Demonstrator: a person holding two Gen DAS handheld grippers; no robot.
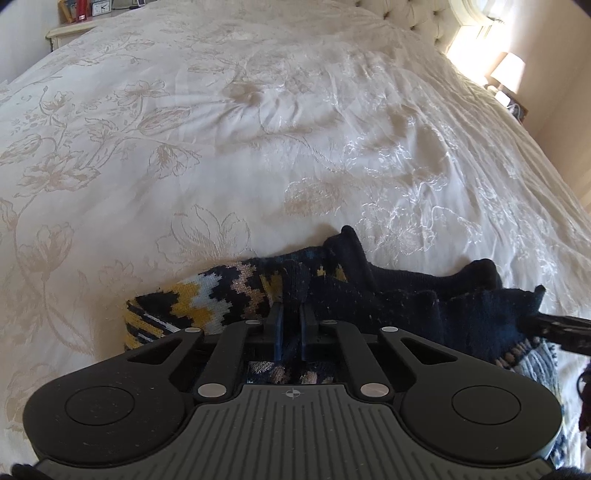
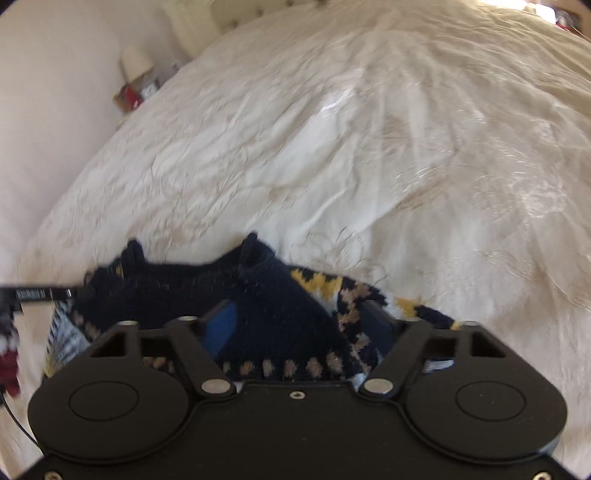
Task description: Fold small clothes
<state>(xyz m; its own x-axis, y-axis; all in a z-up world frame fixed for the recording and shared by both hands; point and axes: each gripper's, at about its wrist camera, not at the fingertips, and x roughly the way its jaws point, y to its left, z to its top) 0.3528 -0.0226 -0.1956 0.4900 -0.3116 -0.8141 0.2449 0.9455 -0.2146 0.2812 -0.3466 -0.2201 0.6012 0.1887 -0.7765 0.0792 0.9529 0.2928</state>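
A dark navy knitted garment (image 1: pixel 399 299) with yellow, white and tan zigzag bands lies bunched on the white bedspread (image 1: pixel 258 147), close in front of both grippers. My left gripper (image 1: pixel 291 314) is shut on a fold of the garment, its fingers nearly together. In the right wrist view the garment (image 2: pixel 266 302) lies between the wide-apart fingers of my right gripper (image 2: pixel 299 321), which is open. The right gripper's finger shows at the right edge of the left wrist view (image 1: pixel 554 325), and the left one at the left edge of the right wrist view (image 2: pixel 40 293).
The bed has a tufted headboard (image 1: pixel 413 18) at the far end. A bedside table (image 1: pixel 74 29) with a clock stands far left, and a lamp (image 1: pixel 508 70) far right by a bright window. A red and white item (image 2: pixel 9 354) hangs at the left edge.
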